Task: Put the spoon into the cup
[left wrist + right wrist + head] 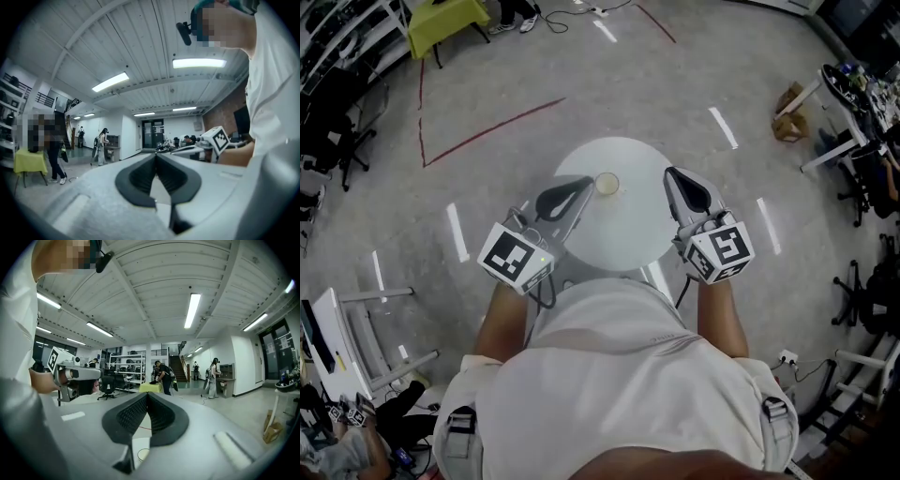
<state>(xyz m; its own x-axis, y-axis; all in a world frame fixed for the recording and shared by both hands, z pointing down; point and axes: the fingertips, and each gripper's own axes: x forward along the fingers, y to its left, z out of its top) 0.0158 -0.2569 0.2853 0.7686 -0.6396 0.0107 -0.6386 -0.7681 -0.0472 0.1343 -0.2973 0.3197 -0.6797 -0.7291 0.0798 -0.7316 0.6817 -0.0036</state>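
A small cream cup [607, 184] stands upright near the middle of the round white table [628, 234]. No spoon shows in any view. My left gripper [587, 181] is held just left of the cup, tips close to its rim, jaws shut with nothing between them. My right gripper [669, 173] hovers over the table's right side, a short way from the cup, also shut and empty. In the left gripper view the left gripper [155, 155] shows its dark pads meeting at the tip; the right gripper [147, 394] looks the same in the right gripper view.
The table stands on a grey floor with red tape lines [487, 131]. A yellow-green table [445, 23] is at the far left, office chairs [862, 300] and desks on the right, a white rack [356, 337] at the near left. People stand far off in the room.
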